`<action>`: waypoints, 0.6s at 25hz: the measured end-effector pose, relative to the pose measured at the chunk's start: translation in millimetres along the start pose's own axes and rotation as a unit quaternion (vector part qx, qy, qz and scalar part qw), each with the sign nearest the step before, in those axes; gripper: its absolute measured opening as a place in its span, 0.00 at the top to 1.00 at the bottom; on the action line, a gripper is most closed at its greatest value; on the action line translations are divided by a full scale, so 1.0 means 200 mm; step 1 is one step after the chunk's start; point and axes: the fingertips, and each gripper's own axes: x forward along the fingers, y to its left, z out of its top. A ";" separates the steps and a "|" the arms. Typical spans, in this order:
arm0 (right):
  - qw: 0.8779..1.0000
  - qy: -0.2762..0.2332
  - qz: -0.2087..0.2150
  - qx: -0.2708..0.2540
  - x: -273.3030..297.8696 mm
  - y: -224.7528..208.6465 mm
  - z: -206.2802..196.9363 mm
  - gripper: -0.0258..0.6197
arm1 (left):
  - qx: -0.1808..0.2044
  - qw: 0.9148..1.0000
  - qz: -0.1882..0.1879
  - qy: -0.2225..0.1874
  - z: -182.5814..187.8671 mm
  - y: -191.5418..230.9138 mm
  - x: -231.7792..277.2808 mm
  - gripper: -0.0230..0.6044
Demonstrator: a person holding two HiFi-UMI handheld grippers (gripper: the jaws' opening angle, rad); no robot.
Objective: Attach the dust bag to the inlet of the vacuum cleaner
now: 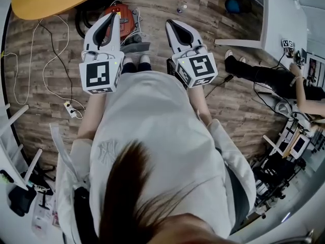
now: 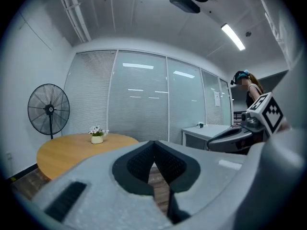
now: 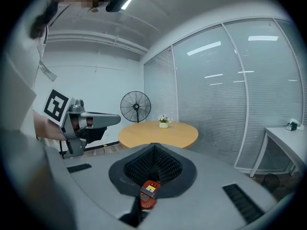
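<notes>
Both tongs are pressed together and hold nothing: the left tongs (image 1: 112,17) and right tongs (image 1: 170,23) hang side by side at upper centre of the head view, well above the floor (image 1: 228,116). The red vacuum (image 1: 126,20) lies on the floor just beyond the left tongs. I cannot make out the bag, so I cannot tell whether it is fitted.

White shirt (image 1: 162,131), long dark hair (image 1: 127,187); pale grey left tongs (image 1: 115,17) and right tongs (image 1: 170,23), black-lined, with black-and-white marker cubes (image 1: 101,75).
</notes>
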 end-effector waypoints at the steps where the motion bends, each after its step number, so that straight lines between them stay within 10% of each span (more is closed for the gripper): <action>1: 1.000 -0.001 -0.003 0.001 0.00 0.00 0.00 0.96 | 0.004 1.000 0.001 0.000 -0.01 0.01 -0.01 0.94; 15: 1.000 0.004 -0.021 0.018 -0.01 -0.01 -0.06 0.96 | -0.001 1.000 -0.011 0.005 -0.10 0.03 -0.04 0.94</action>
